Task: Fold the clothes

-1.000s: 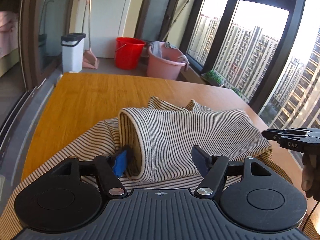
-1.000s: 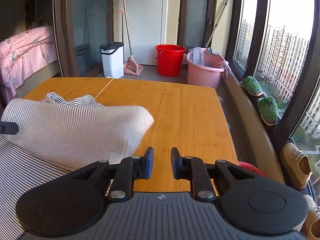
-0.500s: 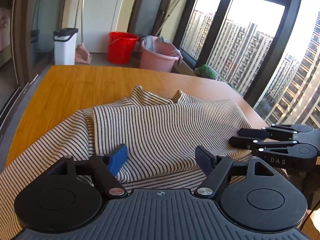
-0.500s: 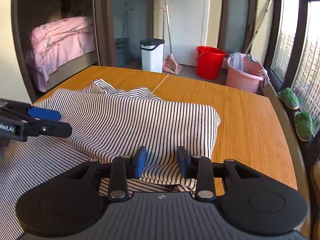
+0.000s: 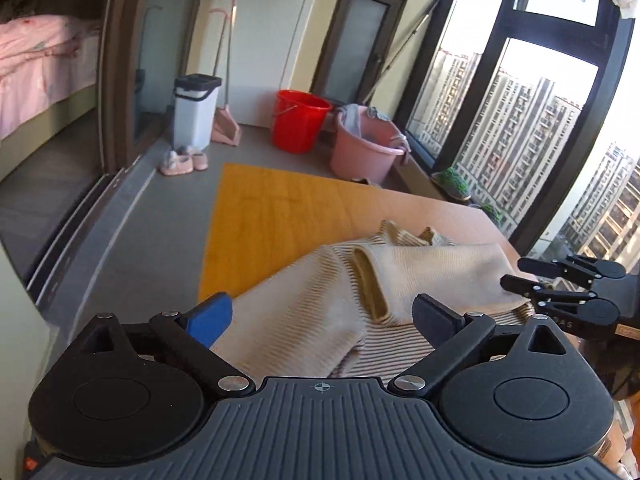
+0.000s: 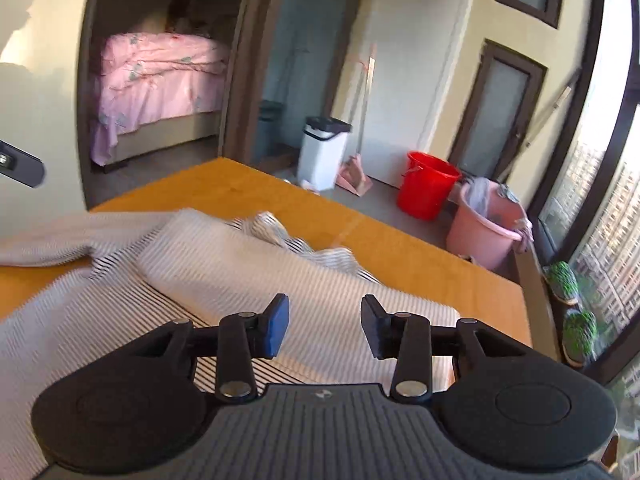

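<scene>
Now that both the left gripper (image 5: 322, 316) and right gripper (image 6: 324, 326) are opening empty above the cream-and-dark striped knit top (image 5: 432, 272), lift clear without snagging the fold.

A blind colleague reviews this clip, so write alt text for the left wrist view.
A striped top lies partly folded on a wooden table, a sleeve doubled over its body. The left gripper is above its near edge, jaws opening with nothing pinched; the right gripper is at the garment's right edge. Behind stand a red bucket and pink tub.
</scene>
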### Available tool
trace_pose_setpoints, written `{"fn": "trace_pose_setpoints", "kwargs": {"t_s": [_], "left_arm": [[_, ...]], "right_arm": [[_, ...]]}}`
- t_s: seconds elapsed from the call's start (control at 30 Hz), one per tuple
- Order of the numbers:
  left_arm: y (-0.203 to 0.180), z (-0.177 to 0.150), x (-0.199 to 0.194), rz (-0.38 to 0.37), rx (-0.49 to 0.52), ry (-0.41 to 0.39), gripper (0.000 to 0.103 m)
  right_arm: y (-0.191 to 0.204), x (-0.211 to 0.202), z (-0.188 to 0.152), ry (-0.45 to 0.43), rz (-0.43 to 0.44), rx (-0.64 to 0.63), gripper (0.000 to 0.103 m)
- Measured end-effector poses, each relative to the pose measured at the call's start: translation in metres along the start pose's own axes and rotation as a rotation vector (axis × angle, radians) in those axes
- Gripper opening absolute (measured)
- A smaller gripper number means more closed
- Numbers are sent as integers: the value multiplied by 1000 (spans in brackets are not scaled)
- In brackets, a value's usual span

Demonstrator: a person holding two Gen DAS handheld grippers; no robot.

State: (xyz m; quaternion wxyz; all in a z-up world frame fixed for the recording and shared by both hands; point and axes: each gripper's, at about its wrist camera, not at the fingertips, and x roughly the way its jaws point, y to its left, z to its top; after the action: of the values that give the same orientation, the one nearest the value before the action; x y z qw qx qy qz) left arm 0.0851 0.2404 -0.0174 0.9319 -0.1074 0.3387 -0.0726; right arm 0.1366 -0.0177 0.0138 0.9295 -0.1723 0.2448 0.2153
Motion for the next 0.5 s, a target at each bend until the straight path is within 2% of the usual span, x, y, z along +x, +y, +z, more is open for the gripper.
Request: {"fn": "trace_pose_setpoints", "kwargs": {"t_s": [0.1,0.2,0.33,0.5], "left_arm": [[28,-11,-15,81,-29,21,101],[51,-19,-21,106,-67,43,101],[71,-27,-27,113,-107,53,101],[75,-27,-35,106,-93,22,103]], "right_arm": [[67,-9,27,-56,167,-139,43],[140,-8,39,-79,317,-343,45],[207,10,30,-81,353,-582,46],[253,27,21,-73,393,-760,46]]}}
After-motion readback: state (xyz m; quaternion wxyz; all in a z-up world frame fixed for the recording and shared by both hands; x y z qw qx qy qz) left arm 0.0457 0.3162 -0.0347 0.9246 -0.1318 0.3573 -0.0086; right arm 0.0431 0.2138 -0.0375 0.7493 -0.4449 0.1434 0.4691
